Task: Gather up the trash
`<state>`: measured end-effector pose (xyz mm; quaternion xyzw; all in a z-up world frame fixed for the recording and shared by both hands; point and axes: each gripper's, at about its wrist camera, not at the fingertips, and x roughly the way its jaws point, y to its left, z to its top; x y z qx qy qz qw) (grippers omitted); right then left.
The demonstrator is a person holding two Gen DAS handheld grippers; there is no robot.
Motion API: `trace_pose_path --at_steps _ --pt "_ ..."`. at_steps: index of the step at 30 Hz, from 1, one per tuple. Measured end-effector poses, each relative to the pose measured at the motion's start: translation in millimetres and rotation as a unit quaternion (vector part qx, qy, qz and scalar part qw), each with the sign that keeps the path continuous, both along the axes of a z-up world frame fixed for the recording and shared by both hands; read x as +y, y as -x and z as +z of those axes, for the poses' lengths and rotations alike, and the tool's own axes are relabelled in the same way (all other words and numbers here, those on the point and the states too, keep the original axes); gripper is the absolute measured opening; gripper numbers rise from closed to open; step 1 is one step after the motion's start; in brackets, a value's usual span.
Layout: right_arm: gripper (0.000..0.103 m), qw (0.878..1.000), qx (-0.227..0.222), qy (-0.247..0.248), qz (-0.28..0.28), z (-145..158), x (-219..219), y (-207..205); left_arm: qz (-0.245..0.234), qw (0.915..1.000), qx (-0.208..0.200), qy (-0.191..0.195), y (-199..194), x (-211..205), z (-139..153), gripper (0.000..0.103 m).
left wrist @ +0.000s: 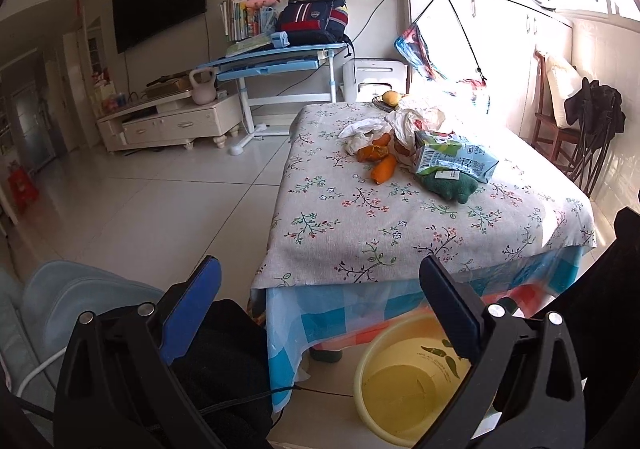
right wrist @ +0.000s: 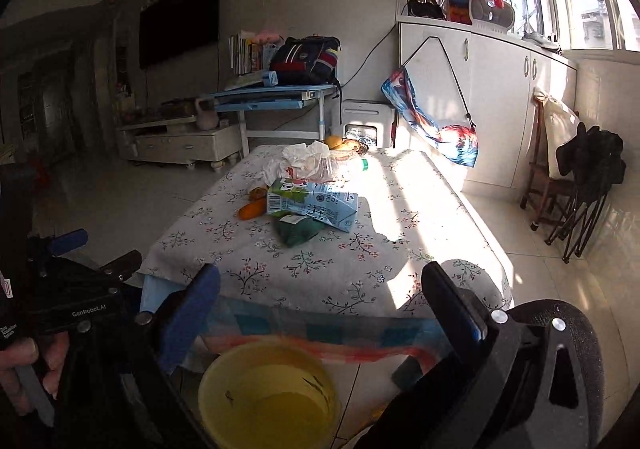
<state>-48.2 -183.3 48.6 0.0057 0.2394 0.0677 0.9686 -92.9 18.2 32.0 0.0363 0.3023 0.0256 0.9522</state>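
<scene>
A table with a floral cloth (left wrist: 360, 225) (right wrist: 320, 269) holds a pile of trash: a green and blue milk carton (left wrist: 456, 161) (right wrist: 316, 205), orange peels (left wrist: 382, 165) (right wrist: 252, 210), crumpled white plastic bags (left wrist: 404, 121) (right wrist: 308, 161) and a green cloth (left wrist: 448, 187) (right wrist: 298, 233). A yellow bucket (left wrist: 400, 389) (right wrist: 268, 397) stands on the floor at the table's near edge. My left gripper (left wrist: 320, 305) is open and empty, well short of the pile. My right gripper (right wrist: 320, 313) is open and empty above the bucket. The left gripper also shows at the left of the right wrist view (right wrist: 80, 261).
A bowl with yellow fruit (left wrist: 390, 99) (right wrist: 340, 143) sits at the table's far end. A blue desk (left wrist: 280, 57), a TV cabinet (left wrist: 168, 121), a wooden chair (left wrist: 560, 121) with dark clothes and white cupboards (right wrist: 500, 89) ring the tiled floor.
</scene>
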Motion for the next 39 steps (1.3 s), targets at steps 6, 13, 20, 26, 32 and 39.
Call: trace_pose_path --at_steps 6,13,20,26,32,39 --pt "0.097 1.0 -0.002 0.009 0.003 -4 5 7 -0.02 0.9996 -0.017 -0.005 10 -7 4 0.096" --pt "0.097 0.999 0.027 0.019 0.018 -21 12 -5 -0.037 0.999 -0.015 -0.023 6 -20 1 0.096" --pt "0.097 0.999 0.033 0.016 0.02 -23 13 -3 -0.038 0.9989 -0.012 -0.026 4 -21 0 0.096" --pt "0.097 0.999 0.044 0.011 0.019 -21 14 -7 -0.038 0.9989 -0.006 -0.027 1 -22 -3 0.096" --pt "0.097 0.998 0.049 0.018 0.024 -21 19 -7 -0.034 0.9992 -0.001 -0.021 -2 -20 -5 0.096" --pt "0.097 0.998 0.05 0.019 0.026 -20 20 -7 -0.036 0.999 0.001 -0.026 -2 -22 -6 0.096"
